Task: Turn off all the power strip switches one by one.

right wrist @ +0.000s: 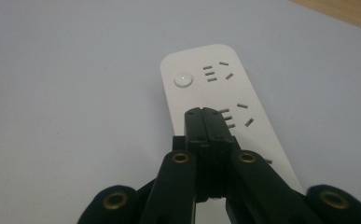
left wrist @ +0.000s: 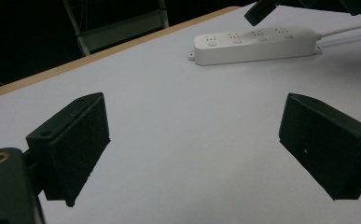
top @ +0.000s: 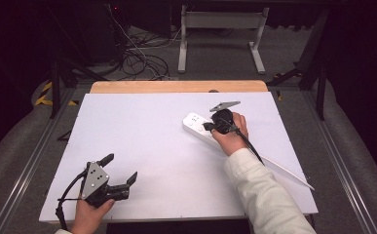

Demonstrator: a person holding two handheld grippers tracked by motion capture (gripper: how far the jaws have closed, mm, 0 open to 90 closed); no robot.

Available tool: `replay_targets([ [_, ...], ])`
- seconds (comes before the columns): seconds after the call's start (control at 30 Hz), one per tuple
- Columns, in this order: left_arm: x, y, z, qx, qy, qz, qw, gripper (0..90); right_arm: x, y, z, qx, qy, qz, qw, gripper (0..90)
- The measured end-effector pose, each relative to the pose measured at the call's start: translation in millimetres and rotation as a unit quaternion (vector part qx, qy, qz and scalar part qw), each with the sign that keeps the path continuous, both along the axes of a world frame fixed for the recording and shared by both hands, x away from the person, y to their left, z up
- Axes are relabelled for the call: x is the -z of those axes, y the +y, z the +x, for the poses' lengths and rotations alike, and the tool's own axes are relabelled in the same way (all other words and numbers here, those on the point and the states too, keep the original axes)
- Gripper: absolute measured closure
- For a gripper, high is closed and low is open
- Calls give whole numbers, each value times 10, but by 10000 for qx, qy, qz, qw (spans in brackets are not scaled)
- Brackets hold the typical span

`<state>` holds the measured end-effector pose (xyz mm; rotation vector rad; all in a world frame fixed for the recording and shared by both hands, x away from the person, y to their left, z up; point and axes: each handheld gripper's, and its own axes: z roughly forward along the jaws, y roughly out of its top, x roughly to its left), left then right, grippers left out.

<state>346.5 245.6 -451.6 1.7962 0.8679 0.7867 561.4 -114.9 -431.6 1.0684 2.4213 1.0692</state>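
White table (top: 142,146), wooden strip (top: 176,87) along its far edge. White power strip (top: 198,127) lying flat, right of centre; right gripper (top: 209,126) directly above it, jaws pressed together, empty. Left gripper (top: 120,171) at near-left corner, jaws wide apart, empty.

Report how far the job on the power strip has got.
Done: the right gripper, jaws shut with nothing between them, has reached the power strip and is poised over its second switch. In hand: probably pressing that button; contact can't be confirmed. Left: likely the remaining switches. The left gripper rests open near the table's front edge, away from the strip.
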Motion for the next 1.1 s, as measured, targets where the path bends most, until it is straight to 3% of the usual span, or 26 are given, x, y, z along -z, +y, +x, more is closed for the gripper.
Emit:
replay_targets([
  [0.4, 0, 4, -2, -1, -5, -15, 10000, 93, 27, 61, 95, 14, -42, 169, 9998, 900],
  [0.67, -1, 11, 2, 13, -13, 2, 10000, 93, 135, 121, 153, -2, 33, 34, 10000, 900],
  [1.1, 0, 10, 1, 11, -16, -5, 10000, 93, 216, 160, 210, 60, 94, 46, 9999, 900],
])
